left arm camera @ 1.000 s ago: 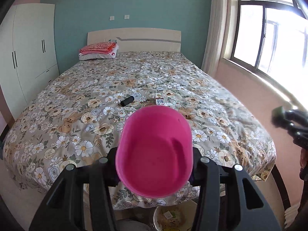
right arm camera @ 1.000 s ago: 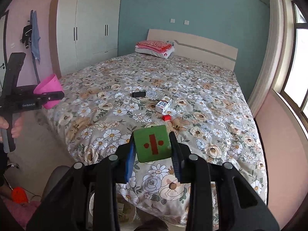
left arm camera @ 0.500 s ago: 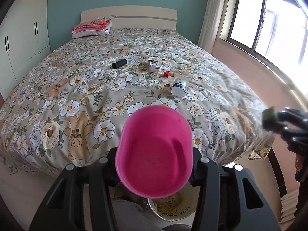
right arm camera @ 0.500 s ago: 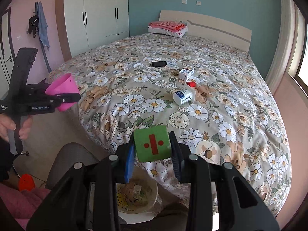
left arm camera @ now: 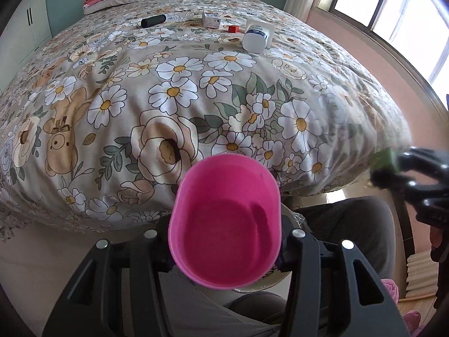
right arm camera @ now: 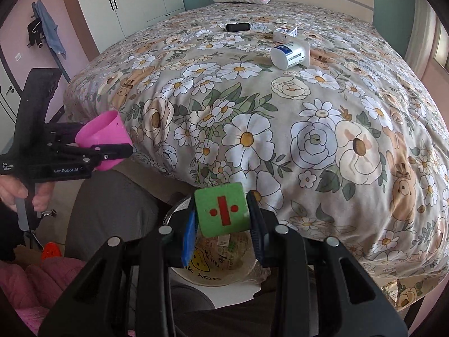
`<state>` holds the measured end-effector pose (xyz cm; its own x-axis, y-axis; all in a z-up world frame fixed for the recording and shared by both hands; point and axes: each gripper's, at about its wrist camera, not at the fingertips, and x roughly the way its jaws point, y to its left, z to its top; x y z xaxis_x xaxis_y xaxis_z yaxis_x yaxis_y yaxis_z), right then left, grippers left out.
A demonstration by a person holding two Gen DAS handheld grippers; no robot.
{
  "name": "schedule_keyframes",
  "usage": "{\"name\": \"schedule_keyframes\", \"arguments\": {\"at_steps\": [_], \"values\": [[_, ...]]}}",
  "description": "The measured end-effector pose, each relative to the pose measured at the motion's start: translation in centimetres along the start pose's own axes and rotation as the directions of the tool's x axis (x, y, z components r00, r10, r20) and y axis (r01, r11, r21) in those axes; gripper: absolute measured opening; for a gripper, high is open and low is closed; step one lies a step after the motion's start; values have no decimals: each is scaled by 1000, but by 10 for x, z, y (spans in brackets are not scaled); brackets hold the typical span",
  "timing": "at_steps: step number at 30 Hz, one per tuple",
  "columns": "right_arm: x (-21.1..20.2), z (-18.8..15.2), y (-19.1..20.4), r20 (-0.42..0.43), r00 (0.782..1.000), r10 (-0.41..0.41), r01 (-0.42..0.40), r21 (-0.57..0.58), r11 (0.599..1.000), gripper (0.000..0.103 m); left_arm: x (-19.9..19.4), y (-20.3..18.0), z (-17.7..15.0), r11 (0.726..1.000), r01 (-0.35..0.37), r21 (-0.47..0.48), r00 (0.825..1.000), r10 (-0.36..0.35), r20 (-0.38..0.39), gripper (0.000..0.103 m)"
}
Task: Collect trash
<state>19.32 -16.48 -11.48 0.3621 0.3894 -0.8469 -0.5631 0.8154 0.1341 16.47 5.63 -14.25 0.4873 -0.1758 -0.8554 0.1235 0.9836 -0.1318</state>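
Both grippers dropped toward our bin [right arm camera: 224, 255]; left gripper [left arm camera: 224, 248] squeezes the light, bendy pink cup [left arm camera: 224, 221], right gripper [right arm camera: 221, 220] pinches the soft green block [right arm camera: 221, 210] sideways.

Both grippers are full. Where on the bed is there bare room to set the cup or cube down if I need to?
The near half of the bed is bare from its front edge up to the white bottle. The right side toward the window is bare too. It is crowded mid-bed, where the bottle, small carton, red piece and black cylinder cluster.
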Motion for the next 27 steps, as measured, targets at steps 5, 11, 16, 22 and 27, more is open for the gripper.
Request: {"name": "schedule_keyframes", "arguments": {"at_steps": [5, 11, 16, 22, 27], "values": [[28, -17, 1, -64, 998, 16, -15, 15, 1000, 34, 37, -7, -17, 1000, 23, 16, 996, -22, -91, 51], [59, -33, 1, -130, 991, 32, -28, 32, 999, 34, 78, -14, -36, 999, 41, 29, 981, -34, -191, 51], [89, -46, 2, -198, 978, 64, -53, 58, 997, 34, 111, -20, -54, 998, 62, 30, 959, -51, -280, 51], [121, -63, 8, -274, 956, 104, -84, 84, 993, 35, 143, -27, -68, 996, 87, 22, 928, -73, -366, 51], [148, -73, 11, -339, 934, 113, -88, 89, 992, 34, 165, -33, -77, 996, 83, 33, 909, -62, -413, 51]]}}
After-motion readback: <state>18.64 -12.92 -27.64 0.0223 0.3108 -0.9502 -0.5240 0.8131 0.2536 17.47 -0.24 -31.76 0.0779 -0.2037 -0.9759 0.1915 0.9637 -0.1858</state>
